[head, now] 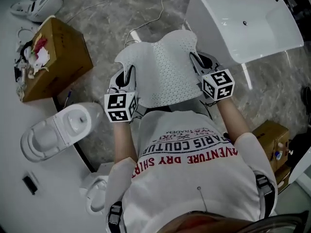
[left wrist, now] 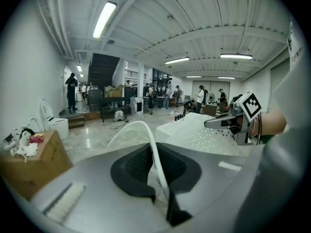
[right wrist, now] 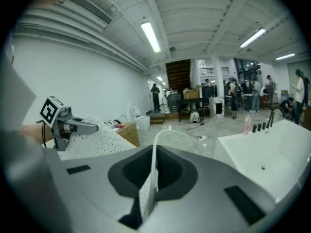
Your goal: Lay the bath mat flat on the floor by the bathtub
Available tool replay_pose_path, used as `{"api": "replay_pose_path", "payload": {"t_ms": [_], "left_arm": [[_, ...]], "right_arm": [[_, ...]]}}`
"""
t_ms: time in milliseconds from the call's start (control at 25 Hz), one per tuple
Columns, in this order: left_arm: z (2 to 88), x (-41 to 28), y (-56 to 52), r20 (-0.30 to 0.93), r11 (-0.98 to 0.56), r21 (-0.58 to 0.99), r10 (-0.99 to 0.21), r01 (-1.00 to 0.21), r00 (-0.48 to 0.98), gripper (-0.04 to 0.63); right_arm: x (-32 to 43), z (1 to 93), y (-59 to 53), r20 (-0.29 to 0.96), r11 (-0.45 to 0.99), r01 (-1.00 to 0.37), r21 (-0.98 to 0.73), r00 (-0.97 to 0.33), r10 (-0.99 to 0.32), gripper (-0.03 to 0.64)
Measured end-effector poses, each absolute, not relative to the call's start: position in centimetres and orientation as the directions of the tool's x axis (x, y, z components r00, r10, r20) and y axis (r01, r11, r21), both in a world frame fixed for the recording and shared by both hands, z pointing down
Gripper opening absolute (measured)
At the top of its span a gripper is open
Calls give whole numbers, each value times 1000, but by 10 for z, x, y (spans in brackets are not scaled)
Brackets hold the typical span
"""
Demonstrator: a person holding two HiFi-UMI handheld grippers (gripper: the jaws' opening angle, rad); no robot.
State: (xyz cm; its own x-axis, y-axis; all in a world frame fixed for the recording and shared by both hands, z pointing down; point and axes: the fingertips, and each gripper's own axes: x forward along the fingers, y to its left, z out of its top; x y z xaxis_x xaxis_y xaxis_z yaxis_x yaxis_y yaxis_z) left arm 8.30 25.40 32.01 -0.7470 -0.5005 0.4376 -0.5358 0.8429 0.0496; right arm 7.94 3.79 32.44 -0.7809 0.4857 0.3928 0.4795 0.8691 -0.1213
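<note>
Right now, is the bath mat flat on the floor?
No, the bath mat is held up above the floor, near the bathtub.

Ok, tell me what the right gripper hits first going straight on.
Past the bath mat that the right gripper holds, probably the floor by the white cable, left of the bathtub; depth unclear.

We've got a grey marble floor (head: 107,28) here with a white bathtub (head: 243,23), an open cardboard box (head: 58,57), a toilet (head: 58,130) and a loose cable (head: 160,4) sitting right on it.
</note>
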Motion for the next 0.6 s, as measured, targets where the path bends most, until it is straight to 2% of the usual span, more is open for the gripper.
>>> {"api": "replay_pose_path", "payload": {"t_ms": [280, 440, 600], "left_arm": [[307, -51, 282, 451, 731, 49, -624, -680, -638, 20], [319, -100, 270, 468, 681, 46, -661, -731, -586, 20], [341, -145, 242, 492, 634, 90, -699, -768, -519, 20]], "right_arm": [[-2, 320, 47, 397, 956, 251, -149, -871, 290, 14], [-26, 338, 40, 426, 971, 134, -198, -880, 208, 14], [-46, 365, 24, 473, 984, 67, -165, -870, 138, 14]]}}
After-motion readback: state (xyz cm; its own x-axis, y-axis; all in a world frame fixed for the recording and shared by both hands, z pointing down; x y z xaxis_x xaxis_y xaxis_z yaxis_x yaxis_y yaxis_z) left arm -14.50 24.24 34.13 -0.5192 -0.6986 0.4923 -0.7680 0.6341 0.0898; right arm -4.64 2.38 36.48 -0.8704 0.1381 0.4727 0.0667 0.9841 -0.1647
